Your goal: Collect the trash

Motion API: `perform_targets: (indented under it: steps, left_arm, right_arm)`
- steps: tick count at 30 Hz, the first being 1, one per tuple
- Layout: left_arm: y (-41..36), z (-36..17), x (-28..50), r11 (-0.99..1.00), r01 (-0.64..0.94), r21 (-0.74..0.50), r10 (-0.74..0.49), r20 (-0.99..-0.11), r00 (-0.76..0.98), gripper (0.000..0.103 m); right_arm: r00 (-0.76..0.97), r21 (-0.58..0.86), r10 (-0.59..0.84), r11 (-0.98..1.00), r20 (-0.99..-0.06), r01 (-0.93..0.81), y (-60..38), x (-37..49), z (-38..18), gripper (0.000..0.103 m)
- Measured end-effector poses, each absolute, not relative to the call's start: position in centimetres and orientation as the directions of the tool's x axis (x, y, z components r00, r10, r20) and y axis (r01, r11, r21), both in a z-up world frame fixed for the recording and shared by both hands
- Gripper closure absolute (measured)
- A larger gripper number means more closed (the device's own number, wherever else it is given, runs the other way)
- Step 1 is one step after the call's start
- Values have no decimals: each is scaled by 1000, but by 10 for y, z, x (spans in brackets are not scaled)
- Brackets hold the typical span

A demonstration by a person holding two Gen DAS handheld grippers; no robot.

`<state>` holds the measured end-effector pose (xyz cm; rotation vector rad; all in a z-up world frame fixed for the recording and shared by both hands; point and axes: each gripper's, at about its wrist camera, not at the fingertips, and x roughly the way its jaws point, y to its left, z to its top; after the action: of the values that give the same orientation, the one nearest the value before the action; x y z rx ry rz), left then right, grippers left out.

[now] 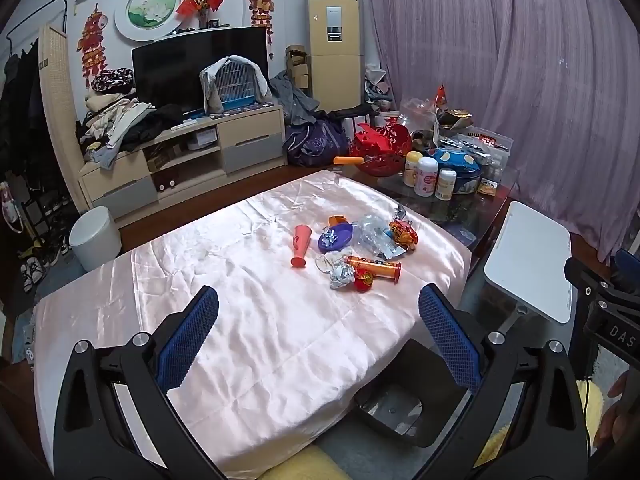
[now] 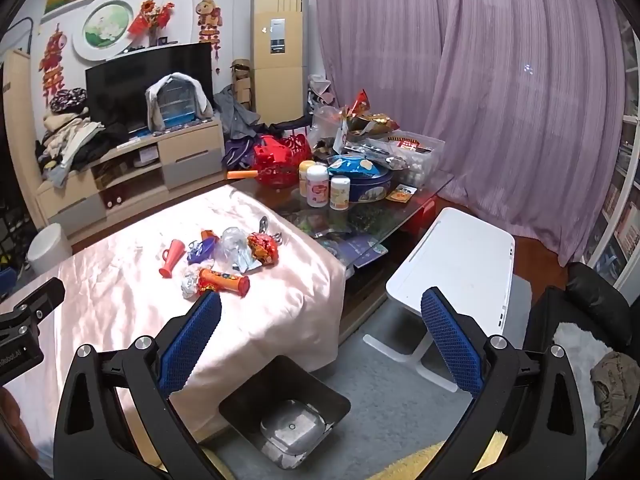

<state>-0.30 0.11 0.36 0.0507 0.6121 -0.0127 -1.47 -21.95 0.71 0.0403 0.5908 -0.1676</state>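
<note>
Both grippers, left gripper (image 1: 318, 310) and right gripper (image 2: 320, 314), gape wide, empty; trash heap (image 1: 360, 250) sits on the pink satin tablecloth (image 1: 248, 320), far of the black square bin (image 2: 284, 408); risk: slippery cloth bunches, crinkly wrappers slip, orange tube (image 2: 224, 280) rolls off

The left gripper (image 1: 318, 306) tilts downward, jaws spread wide and empty. The right gripper (image 2: 321, 308) matches it.

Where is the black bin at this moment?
The black bin stands on the grey floor at bottom centre of the right wrist view, beside the pink-covered table's near corner.
</note>
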Motion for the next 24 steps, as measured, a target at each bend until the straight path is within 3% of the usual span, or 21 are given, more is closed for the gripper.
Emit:
perform_targets:
  steps: [24]
  left_arm:
    - [-6,10,-2,998,34,43,-3,-575,818,8]
  right_arm:
    - [821,-9,-143,986,-553,166,-220,-14,9,3]
